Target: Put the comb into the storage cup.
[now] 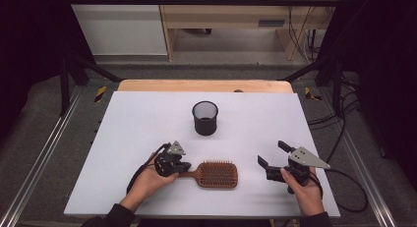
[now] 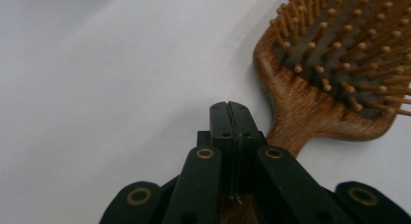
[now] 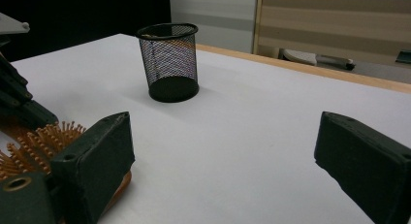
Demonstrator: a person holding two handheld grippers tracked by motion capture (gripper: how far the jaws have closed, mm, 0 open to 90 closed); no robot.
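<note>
A wooden paddle hairbrush [image 1: 216, 174] lies bristles up near the table's front edge, handle pointing left. My left gripper [image 1: 186, 167] sits right over that handle. In the left gripper view its jaws [image 2: 228, 107] are pressed together with nothing between them, and the brush handle [image 2: 310, 103] runs underneath them. My right gripper [image 1: 272, 153] hovers to the right of the brush, open and empty. In the right gripper view its jaws [image 3: 223, 146] are spread wide, with the brush bristles [image 3: 43, 139] at the left. A black mesh cup [image 1: 205, 118] stands upright at mid-table, also visible [image 3: 168, 61] ahead of the right gripper.
The white tabletop [image 1: 137, 119] has bare room on both sides of the cup. A wooden strip [image 1: 204, 85] runs along its far edge. Cables [image 1: 344, 187] trail off the right side. Metal frame rails [image 1: 44, 153] flank the table.
</note>
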